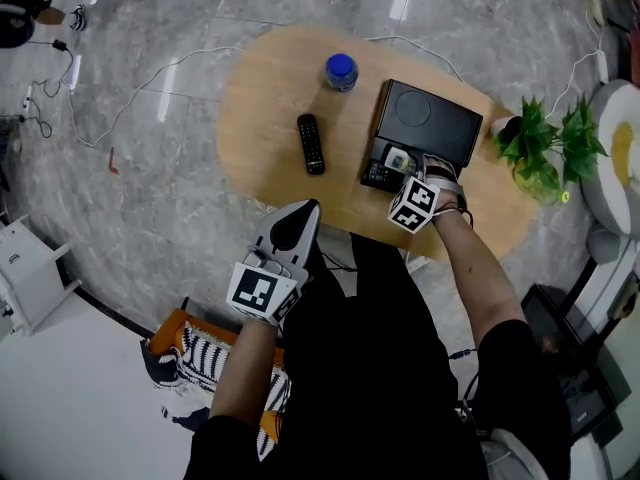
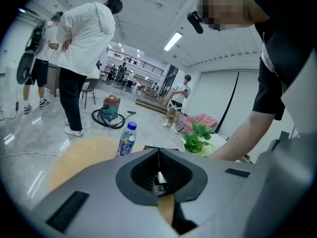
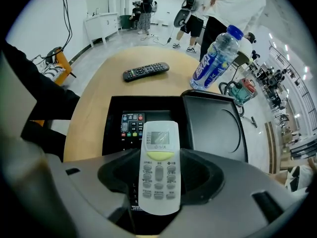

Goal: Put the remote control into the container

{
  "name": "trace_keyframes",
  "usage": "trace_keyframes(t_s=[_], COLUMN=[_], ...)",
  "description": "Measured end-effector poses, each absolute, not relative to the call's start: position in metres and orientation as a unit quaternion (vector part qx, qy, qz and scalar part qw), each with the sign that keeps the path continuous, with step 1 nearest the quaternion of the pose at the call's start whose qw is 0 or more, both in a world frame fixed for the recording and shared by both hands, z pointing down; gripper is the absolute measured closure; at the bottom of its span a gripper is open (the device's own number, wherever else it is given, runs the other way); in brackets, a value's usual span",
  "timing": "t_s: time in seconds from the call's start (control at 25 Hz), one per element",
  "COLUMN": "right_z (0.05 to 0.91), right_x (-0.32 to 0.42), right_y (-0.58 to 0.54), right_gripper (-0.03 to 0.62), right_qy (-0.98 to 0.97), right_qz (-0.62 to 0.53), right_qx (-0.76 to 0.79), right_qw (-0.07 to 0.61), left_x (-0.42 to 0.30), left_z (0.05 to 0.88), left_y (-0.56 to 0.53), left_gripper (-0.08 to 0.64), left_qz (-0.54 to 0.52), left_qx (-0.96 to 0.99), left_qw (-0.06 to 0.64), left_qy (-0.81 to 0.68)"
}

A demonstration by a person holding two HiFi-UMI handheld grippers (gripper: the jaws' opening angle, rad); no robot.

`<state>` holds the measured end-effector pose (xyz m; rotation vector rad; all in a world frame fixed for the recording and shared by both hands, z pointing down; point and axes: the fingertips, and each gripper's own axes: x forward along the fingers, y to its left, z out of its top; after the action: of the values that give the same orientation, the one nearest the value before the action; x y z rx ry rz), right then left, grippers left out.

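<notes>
Currently, my right gripper [image 3: 158, 192] clamps a white remote control [image 3: 159, 152] over the open black container [image 3: 113, 108]; its view, not the head's, resolves a black remote [image 3: 130, 128] inside. Head view adds my left gripper [image 1: 298, 220], jaws together, empty, at the table [image 1: 260, 88] edge.

I'm looking down on a grey marble floor [image 1: 150, 168], glossy enough to throw back long streaks of light. A light wooden table [image 1: 270, 118] with rounded ends stands in the middle of it. White cables [image 1: 150, 78] trail over the floor past the table's far left edge. A white cabinet [image 1: 25, 268] sits off to the left, and a leafy green plant [image 1: 545, 143] is just beside the table's right end. Across the room I see strip lights [image 2: 172, 41] on a white ceiling, a pale wall [image 2: 218, 98], a vacuum cleaner [image 2: 110, 110] with its hose coiled on the floor, and a person in white [image 2: 81, 48] bent over.
</notes>
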<state>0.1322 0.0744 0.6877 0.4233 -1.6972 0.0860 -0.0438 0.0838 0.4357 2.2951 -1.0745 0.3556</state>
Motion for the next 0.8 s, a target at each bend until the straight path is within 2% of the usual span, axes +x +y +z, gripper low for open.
trace_keyframes(t_s=[0.8], right_z=[0.696], right_x=[0.116], right_y=[0.077], right_gripper=[0.333], right_qy=[-0.783], right_qz=[0.11], right_qx=[0.178], right_qw=[0.586], left_x=[-0.043], left_z=[0.455], left_y=[0.089], left_gripper=[0.552], left_qz=[0.136], left_qx=[0.852], left_qw=[0.316], left_qy=[-0.395])
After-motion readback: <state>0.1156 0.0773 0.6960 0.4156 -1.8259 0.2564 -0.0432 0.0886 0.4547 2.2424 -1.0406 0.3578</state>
